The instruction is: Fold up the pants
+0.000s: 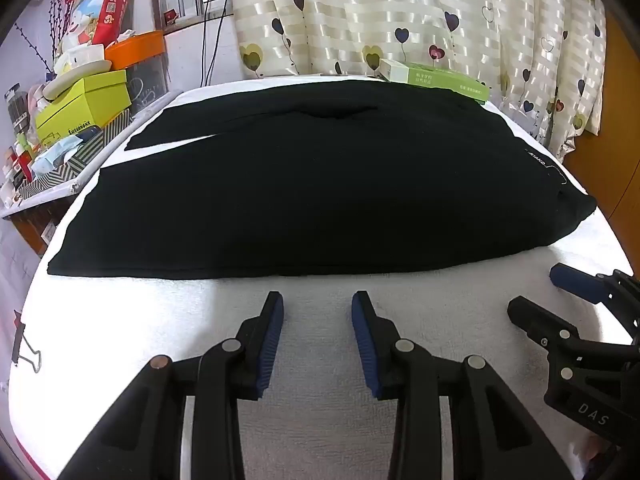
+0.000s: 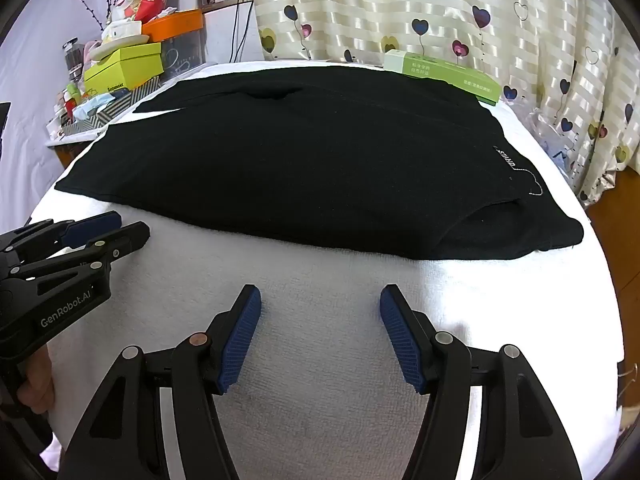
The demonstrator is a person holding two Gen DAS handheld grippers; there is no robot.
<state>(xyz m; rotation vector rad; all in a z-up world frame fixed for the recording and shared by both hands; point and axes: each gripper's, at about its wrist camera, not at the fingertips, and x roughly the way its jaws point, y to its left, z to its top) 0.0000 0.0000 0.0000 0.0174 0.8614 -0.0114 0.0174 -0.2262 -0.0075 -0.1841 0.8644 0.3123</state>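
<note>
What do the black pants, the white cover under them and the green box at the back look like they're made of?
Black pants: soft matte knit, probably cotton jersey; no sheen, limp flat drape.
White cover: looks like terry towelling; nubby looped texture.
Green box: likely printed cardboard; crisp edges, flat matte faces.

A white towel [image 1: 320, 420] covers the tabletop under the tool. Far ahead, a green box [image 1: 436, 80] lies before a heart-print curtain [image 1: 400, 12]. Ahead to the left, a side shelf holds a yellow-green box [image 1: 86, 100], an orange box [image 1: 136, 48] and a red carton [image 1: 104, 0]. A binder clip [image 1: 24, 344] sits at the left edge.
</note>
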